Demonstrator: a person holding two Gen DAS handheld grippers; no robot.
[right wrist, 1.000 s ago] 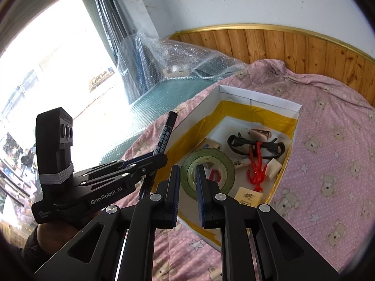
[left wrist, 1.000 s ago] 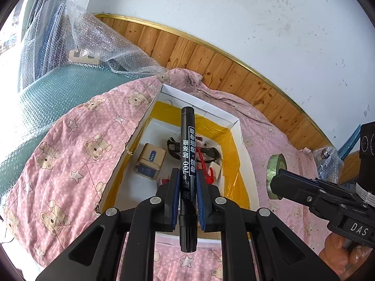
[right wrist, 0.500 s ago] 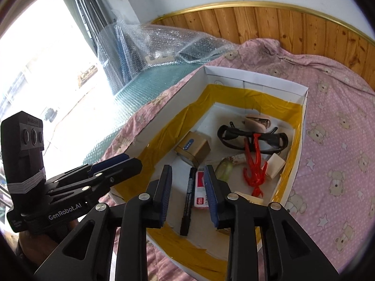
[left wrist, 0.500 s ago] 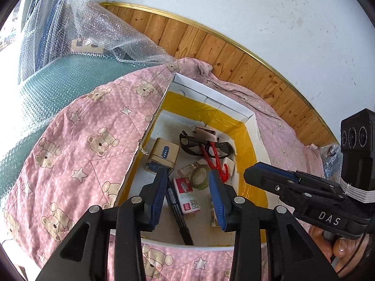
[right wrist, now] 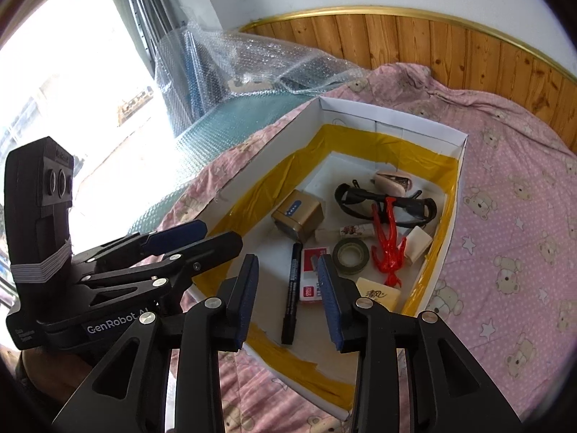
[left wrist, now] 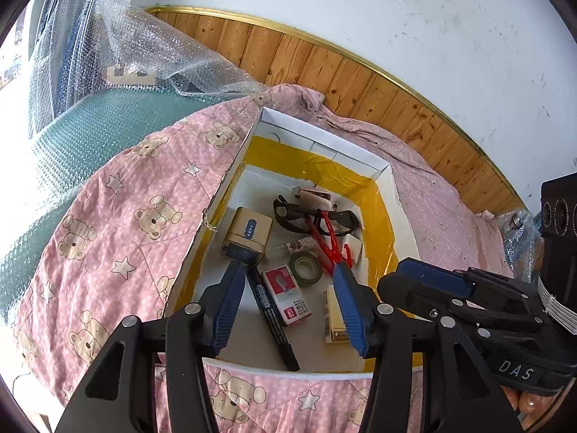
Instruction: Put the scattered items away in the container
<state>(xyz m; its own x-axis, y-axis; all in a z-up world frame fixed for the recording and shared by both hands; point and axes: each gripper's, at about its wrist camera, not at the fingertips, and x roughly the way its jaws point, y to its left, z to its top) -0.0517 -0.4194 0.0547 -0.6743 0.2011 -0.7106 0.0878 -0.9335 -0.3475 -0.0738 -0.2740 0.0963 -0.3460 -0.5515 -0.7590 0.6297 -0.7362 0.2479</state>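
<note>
A white cardboard box (left wrist: pixel 404 216) (right wrist: pixel 393 122) lined with yellow tape sits on the pink bear-print quilt. Inside lie a black marker (left wrist: pixel 272 315) (right wrist: pixel 293 288), a green tape roll (left wrist: pixel 305 266) (right wrist: pixel 350 251), a red-and-white card pack (left wrist: pixel 286 290) (right wrist: pixel 313 275), a gold tin (left wrist: pixel 249 232) (right wrist: pixel 299 215), black glasses (left wrist: pixel 317 215) (right wrist: pixel 386 202), a red clip (left wrist: pixel 330 245) (right wrist: pixel 388 243) and small packets. My left gripper (left wrist: pixel 288 281) (right wrist: pixel 187 238) hangs open above the box's near end, empty. My right gripper (right wrist: pixel 288 270) (left wrist: pixel 422 278) is also open and empty, beside it.
Bubble wrap (left wrist: pixel 119 54) (right wrist: pixel 252 61) and a teal padded sheet (left wrist: pixel 72 126) lie to the left by a bright window. Wooden panelling (left wrist: pixel 324 75) and a white wall back the bed. Quilt (right wrist: pixel 512 216) spreads right of the box. A hand (left wrist: pixel 528 402) holds the right gripper.
A second ago my left gripper held the marker and my right the tape roll; both let go, and the items now lie in the box. Both jaws have widened since.
</note>
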